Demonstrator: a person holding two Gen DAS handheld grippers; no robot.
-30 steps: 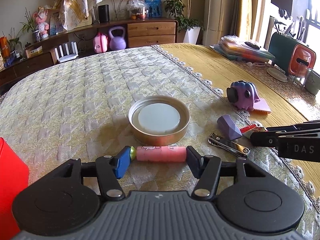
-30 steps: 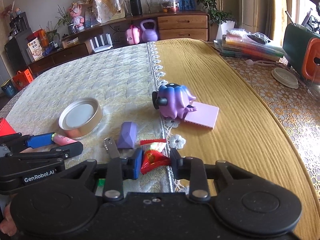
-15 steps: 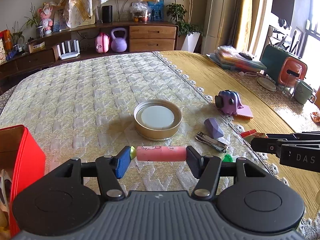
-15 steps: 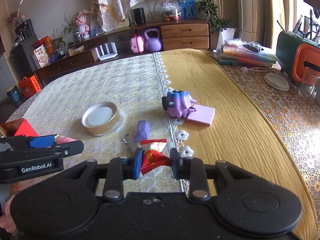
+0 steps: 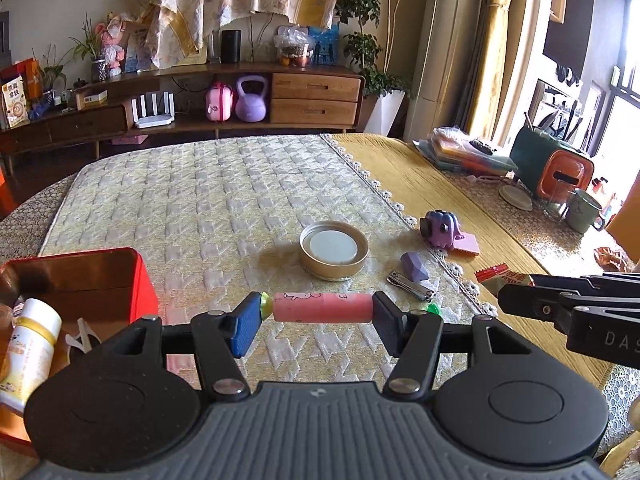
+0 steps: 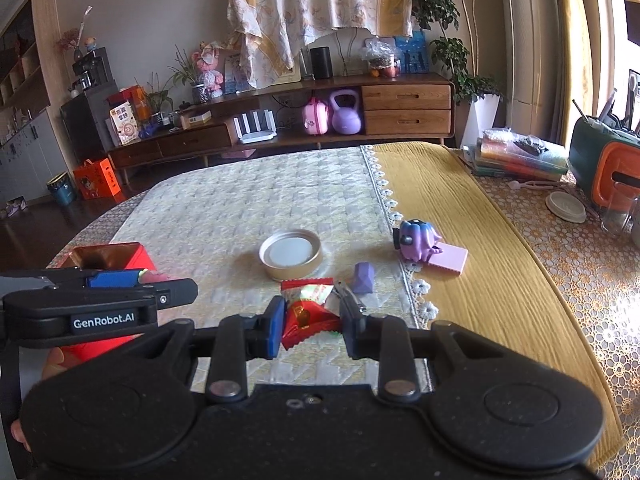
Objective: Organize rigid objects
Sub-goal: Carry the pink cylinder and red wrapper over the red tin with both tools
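My left gripper [image 5: 316, 310] is shut endwise on a pink cylinder [image 5: 322, 307] with a green tip, held crosswise above the quilted cloth. A red box [image 5: 76, 276], open on top, stands at its lower left with a white bottle [image 5: 28, 344] inside. My right gripper [image 6: 310, 320] is shut on a red snack packet [image 6: 306, 316]. On the cloth lie a gold jar lid [image 5: 334, 249], a purple faceted block [image 5: 414, 266], a nail clipper [image 5: 412, 285], a small green piece [image 5: 432, 309], a purple toy [image 5: 440, 228] and a pink card [image 5: 468, 245].
Along the table's right side stand a stack of folders [image 5: 468, 152], a green and orange holder [image 5: 556, 168], a coaster [image 5: 516, 197] and a green mug [image 5: 582, 210]. A wooden sideboard [image 5: 200, 104] lies beyond the table's far edge.
Both grippers have risen and pulled back from the lid and small items, each keeping its hold. The red box with its bottle has come into the left wrist view.
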